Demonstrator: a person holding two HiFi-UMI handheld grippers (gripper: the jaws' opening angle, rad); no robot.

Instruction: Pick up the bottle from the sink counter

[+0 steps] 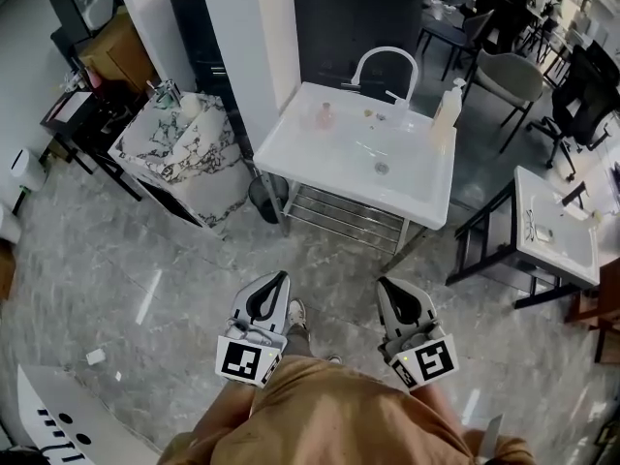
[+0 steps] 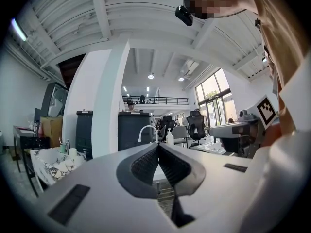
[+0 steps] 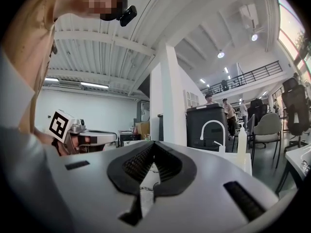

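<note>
A white pump bottle [image 1: 447, 105] stands at the back right corner of the white sink counter [image 1: 300, 158], next to the curved faucet [image 1: 386, 66]. A small pink bottle [image 1: 324, 116] stands at the back left of the basin. Both grippers are held close to my body, well short of the counter. My left gripper [image 1: 275, 281] is shut with nothing in it, and so is my right gripper [image 1: 388, 287]. In the left gripper view the pump bottle [image 2: 170, 137] shows far off just above the touching fingertips [image 2: 158, 146]. The right gripper view has the pump bottle [image 3: 241, 141] right of the jaws.
A marble-topped cabinet [image 1: 179, 148] stands left of the sink. A second white basin on a black frame [image 1: 557, 226] is at the right. Chairs [image 1: 509, 80] and a dark cabinet [image 1: 354, 17] are behind. A dark bin [image 1: 263, 197] sits under the counter's left corner.
</note>
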